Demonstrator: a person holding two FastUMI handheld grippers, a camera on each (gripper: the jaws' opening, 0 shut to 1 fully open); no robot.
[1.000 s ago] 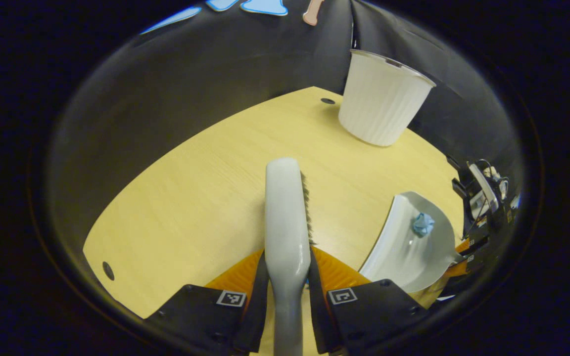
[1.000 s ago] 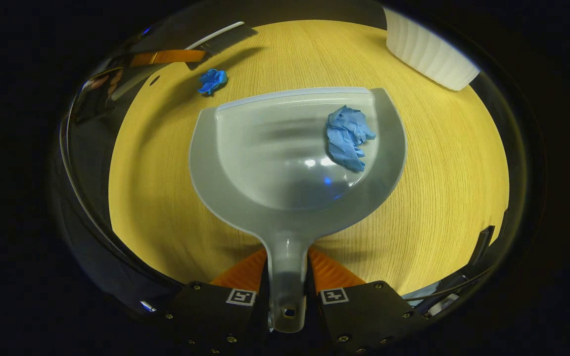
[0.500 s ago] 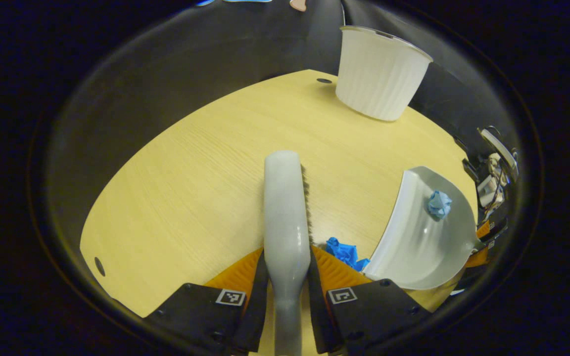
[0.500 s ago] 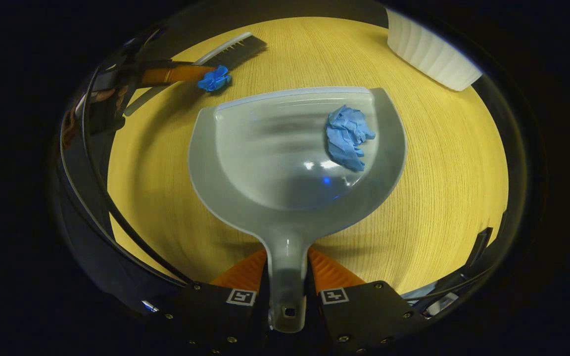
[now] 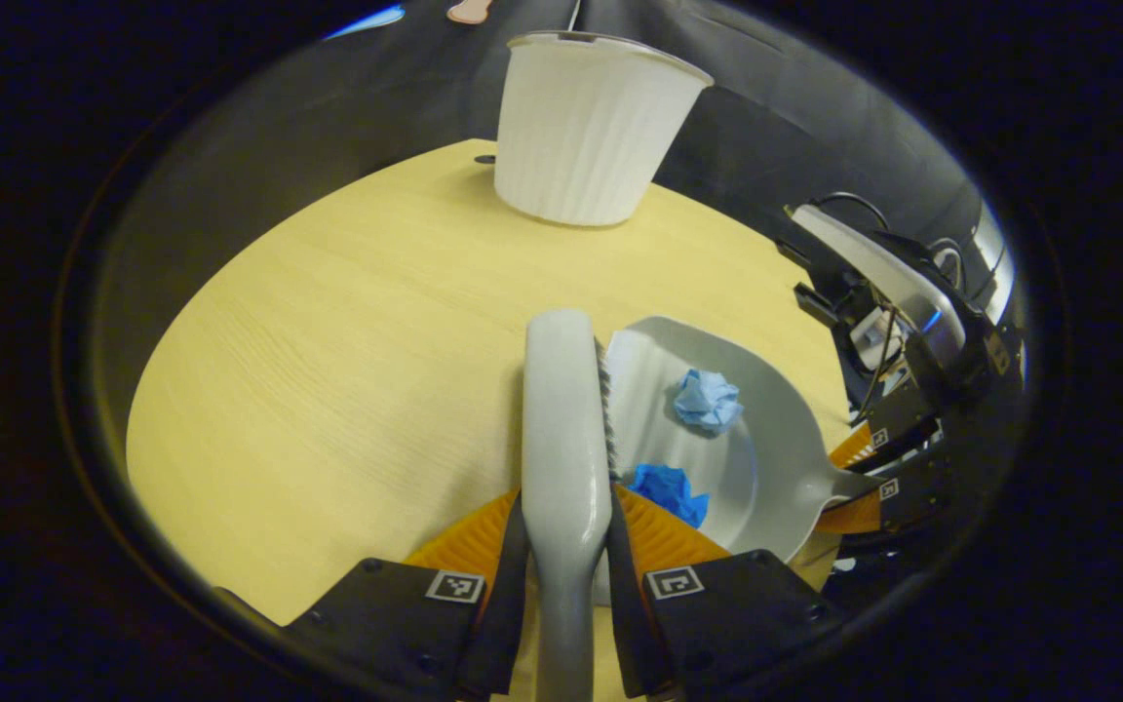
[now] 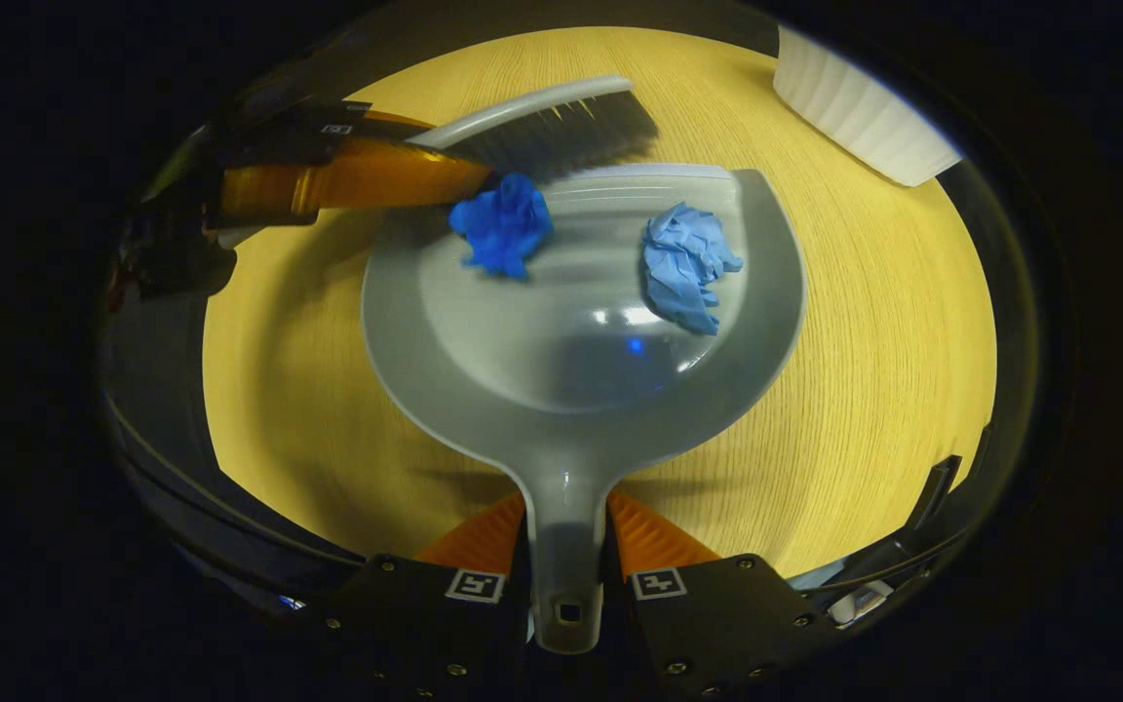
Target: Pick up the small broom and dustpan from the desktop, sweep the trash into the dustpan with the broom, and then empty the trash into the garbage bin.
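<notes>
Pale wood grain runs across the table (image 5: 328, 322), and we work close above it with a tool in each gripper. Our left gripper (image 5: 566, 546) is clamped on the handle of the small broom (image 5: 563, 419), whose bristles sit right at the open lip of the dustpan (image 6: 571, 322), so that whatever they push goes straight in. Our right gripper (image 6: 566, 561) is closed tight on the dustpan's handle and keeps the pan low and flat on the table, mouth toward the broom, likely so nothing slips under the edge. A dark blue wad (image 6: 503, 226) lies just inside the lip beside the bristles; a paler blue wad (image 6: 683, 265) rests deeper in the pan. We judge the sweeping nearly done. The white ribbed garbage bin (image 5: 591, 136) stands upright at the far edge of the table, well apart from the pan, waiting for the tipping.
</notes>
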